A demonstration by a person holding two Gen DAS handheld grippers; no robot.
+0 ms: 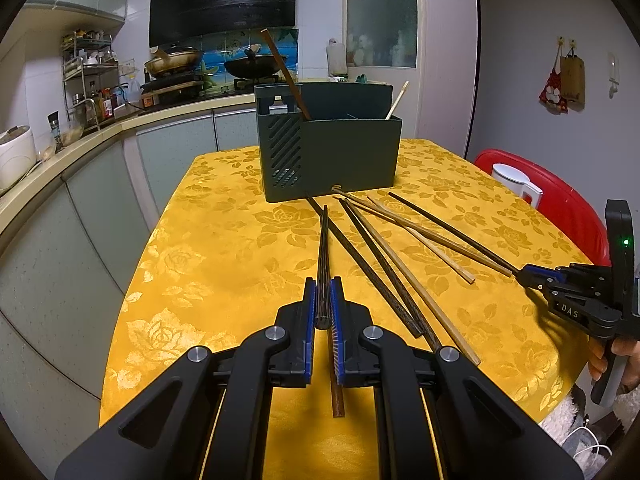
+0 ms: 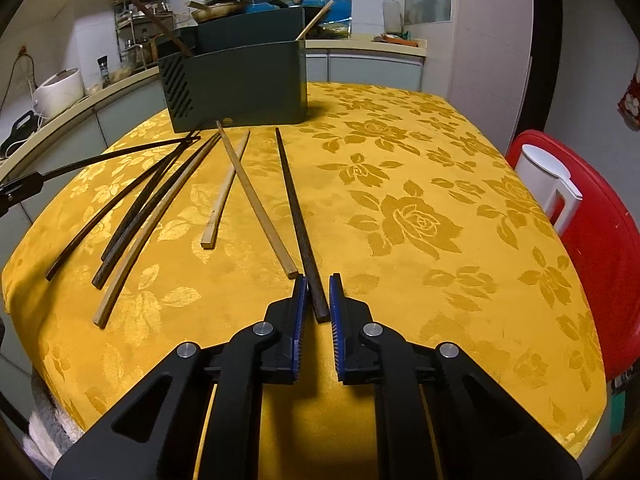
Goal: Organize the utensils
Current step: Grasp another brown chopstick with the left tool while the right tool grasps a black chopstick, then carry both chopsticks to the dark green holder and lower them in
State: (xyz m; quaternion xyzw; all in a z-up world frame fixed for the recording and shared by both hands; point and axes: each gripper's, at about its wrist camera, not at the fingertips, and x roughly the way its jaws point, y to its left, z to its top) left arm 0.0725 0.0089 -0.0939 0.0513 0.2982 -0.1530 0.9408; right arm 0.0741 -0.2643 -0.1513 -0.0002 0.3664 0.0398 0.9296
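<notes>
A dark green utensil holder (image 1: 328, 144) stands at the far side of the yellow table (image 1: 200, 264); a dark and a light chopstick stick out of it. Several dark and light chopsticks (image 1: 384, 248) lie loose in front of it. My left gripper (image 1: 322, 292) is shut on a dark chopstick (image 1: 323, 248) that points toward the holder. My right gripper (image 2: 318, 284) straddles the near end of another dark chopstick (image 2: 294, 204) lying on the cloth; the jaws stand slightly apart around it. The holder also shows in the right wrist view (image 2: 236, 80).
A red stool (image 2: 592, 240) with a white kettle (image 2: 548, 184) stands at the table's right. A kitchen counter (image 1: 60, 160) with a rice cooker, spice rack and woks runs along the left and back.
</notes>
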